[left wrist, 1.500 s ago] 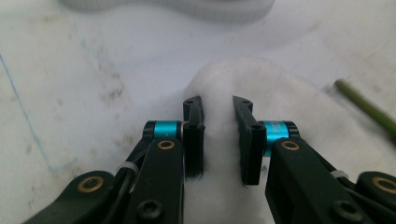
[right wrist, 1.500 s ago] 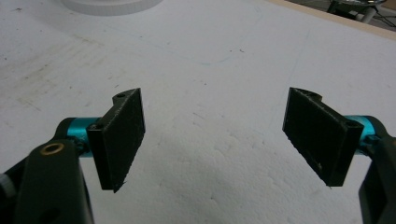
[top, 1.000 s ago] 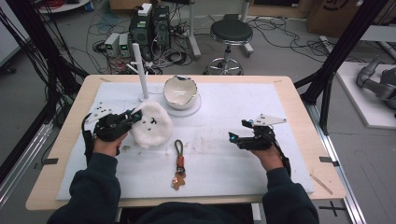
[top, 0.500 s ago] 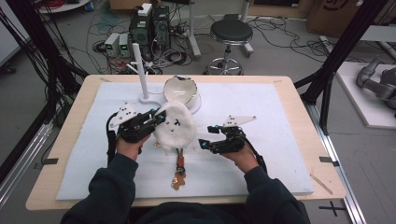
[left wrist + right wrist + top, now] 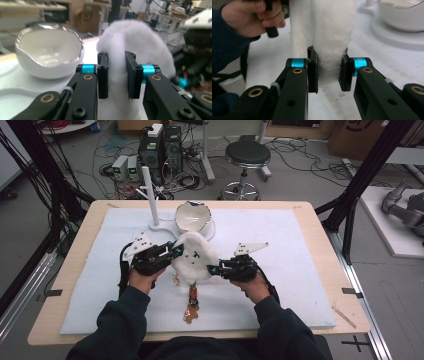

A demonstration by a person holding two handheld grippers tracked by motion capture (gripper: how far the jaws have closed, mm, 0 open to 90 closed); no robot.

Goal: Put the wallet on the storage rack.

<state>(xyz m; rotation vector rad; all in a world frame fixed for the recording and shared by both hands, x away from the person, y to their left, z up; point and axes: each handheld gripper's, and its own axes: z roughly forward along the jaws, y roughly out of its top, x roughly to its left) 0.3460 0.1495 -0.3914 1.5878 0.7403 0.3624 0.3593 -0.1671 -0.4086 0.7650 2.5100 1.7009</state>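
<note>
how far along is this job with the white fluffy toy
Done: the left gripper and the right gripper each have their jaws closed on a side of the white plush toy, with its strap trailing toward the person. In hand: the two-sided hold. Left, probably: placing it, perhaps in the white bowl behind.

Two claws: the left claw point(image 5: 176, 252) and the right claw point(image 5: 214, 269). Between them sits one white fluffy plush point(image 5: 194, 262). Beyond the claws stand one white bowl with a broken-looking rim point(image 5: 192, 216) and one white upright post point(image 5: 151, 196). Nearer than the claws lies one keychain strap point(image 5: 191, 304). One worktop point(image 5: 320, 245) carries it all.
</note>
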